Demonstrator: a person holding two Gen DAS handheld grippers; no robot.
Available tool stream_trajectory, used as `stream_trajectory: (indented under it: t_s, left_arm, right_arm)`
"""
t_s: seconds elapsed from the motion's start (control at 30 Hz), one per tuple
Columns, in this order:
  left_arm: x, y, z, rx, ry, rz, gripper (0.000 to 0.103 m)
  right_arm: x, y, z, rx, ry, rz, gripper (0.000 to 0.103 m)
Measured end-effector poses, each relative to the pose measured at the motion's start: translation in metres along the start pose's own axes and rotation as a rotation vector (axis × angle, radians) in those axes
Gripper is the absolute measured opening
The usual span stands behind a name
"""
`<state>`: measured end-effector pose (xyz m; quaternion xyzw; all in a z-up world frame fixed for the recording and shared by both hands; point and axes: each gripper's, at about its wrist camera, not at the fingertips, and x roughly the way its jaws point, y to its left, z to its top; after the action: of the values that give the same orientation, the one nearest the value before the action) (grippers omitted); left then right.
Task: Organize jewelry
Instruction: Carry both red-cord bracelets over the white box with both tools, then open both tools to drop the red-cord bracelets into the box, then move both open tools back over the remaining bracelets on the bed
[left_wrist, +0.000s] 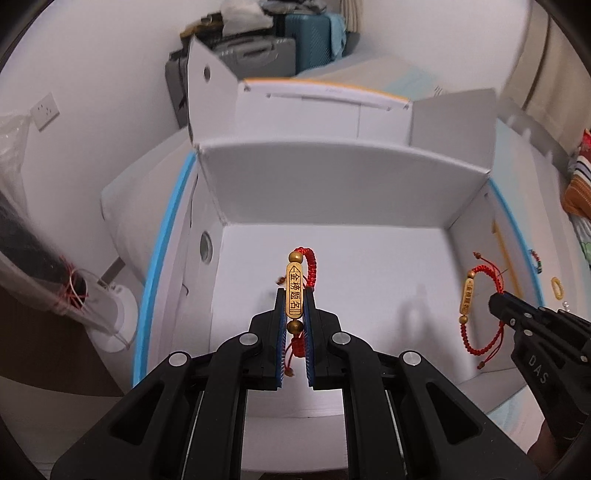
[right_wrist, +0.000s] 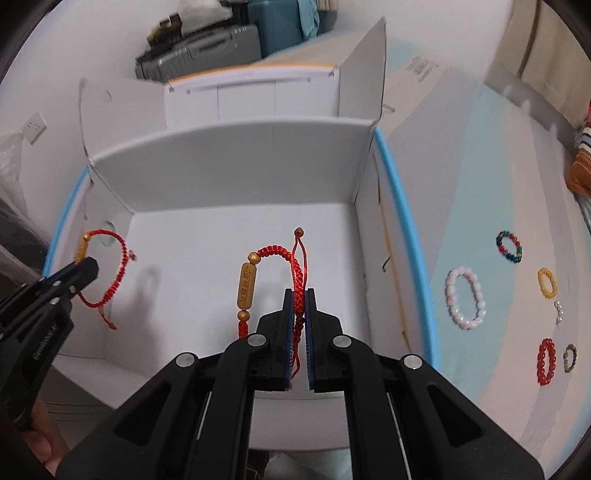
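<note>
Each gripper holds a red cord bracelet with a gold bar charm above the open white box (left_wrist: 332, 184). My left gripper (left_wrist: 295, 295) is shut on the gold bar of one red bracelet (left_wrist: 295, 291). It also shows in the right wrist view (right_wrist: 107, 266), with the left gripper (right_wrist: 86, 267) at the far left. My right gripper (right_wrist: 299, 295) is shut on the red cord of the second bracelet (right_wrist: 273, 254), its gold bar hanging to the left. In the left wrist view that bracelet (left_wrist: 467, 299) hangs at the right gripper (left_wrist: 496, 301).
On the light blue mat (right_wrist: 480, 387) right of the box lie several bead bracelets: pink-white (right_wrist: 465, 299), multicolour (right_wrist: 509, 245), yellow (right_wrist: 546, 282), red (right_wrist: 546, 360), a small dark one (right_wrist: 570, 356). The box (right_wrist: 229, 158) has raised flaps. Suitcases stand behind.
</note>
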<state>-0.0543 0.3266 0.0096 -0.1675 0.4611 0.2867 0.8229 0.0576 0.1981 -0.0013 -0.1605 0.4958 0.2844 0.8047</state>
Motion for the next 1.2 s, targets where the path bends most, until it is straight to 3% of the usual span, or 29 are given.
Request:
stream_trajectory:
  t_s: [0.43,0.5,0.6,0.63,0.7,0.77,0.9,0.93,1.1,1.2]
  left_arm:
    - [0.03,0.012,-0.006,-0.025,0.074,0.017,0.01]
    - [0.032,0.012,-0.007,-0.025,0.077,0.023,0.011]
    - [0.034,0.012,-0.006,-0.024,0.08,0.034,0.025]
    - [0.033,0.012,-0.005,-0.025,0.074,0.043,0.032]
    - [0.028,0.012,-0.004,-0.025,0.05,0.067,0.049]
    - [0.022,0.012,-0.002,-0.028,0.03,0.082,0.06]
    - [0.008,0.012,0.003,-0.035,-0.016,0.103,0.079]
    - [0.004,0.012,0.004,-0.039,-0.029,0.109,0.085]
    - [-0.008,0.006,0.007,-0.033,-0.074,0.132,0.095]
    - [-0.012,0.003,0.009,-0.033,-0.09,0.142,0.097]
  right_arm:
    - [0.04,0.004,-0.004,0.031,0.125,-0.008,0.008]
    - [0.04,0.004,-0.006,0.036,0.133,0.011,0.022]
    - [0.034,0.007,-0.007,0.026,0.098,0.011,0.046]
    - [0.032,0.007,-0.007,0.024,0.092,0.017,0.049]
    - [0.027,0.008,-0.008,0.022,0.078,0.036,0.066]
    - [0.022,0.009,-0.009,0.019,0.066,0.056,0.072]
    - [-0.002,0.007,-0.015,0.029,-0.014,0.097,0.094]
    - [-0.008,0.004,-0.018,0.039,-0.031,0.118,0.095]
    - [-0.021,-0.009,-0.016,0.055,-0.077,0.145,0.095]
    - [-0.029,-0.011,-0.017,0.045,-0.1,0.142,0.095]
